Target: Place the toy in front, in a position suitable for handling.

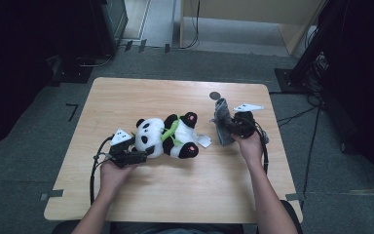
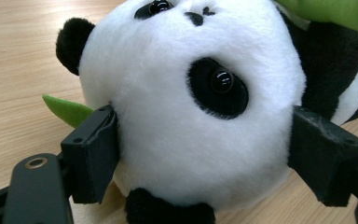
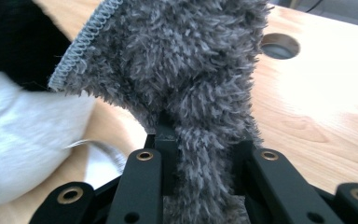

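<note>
A black-and-white plush panda (image 1: 168, 136) with green leaves on its body lies on its back in the middle of the wooden table (image 1: 175, 195). My left gripper (image 1: 143, 153) is at its head. In the left gripper view the two black jaws flank the panda's head (image 2: 191, 116), and both pads touch the fur, so my left gripper (image 2: 203, 149) grips it. My right gripper (image 1: 231, 127) is to the right of the panda's feet, shut on a grey fuzzy cloth (image 1: 221, 119). That cloth (image 3: 191, 70) stands up from between the narrow jaws of my right gripper (image 3: 200, 144).
A round dark hole (image 1: 215, 95) sits in the tabletop behind the cloth, also seen as the hole (image 3: 279, 45) in the right gripper view. A white tag (image 1: 204, 141) lies by the panda's feet. Dark stands and cables surround the table on the grey floor.
</note>
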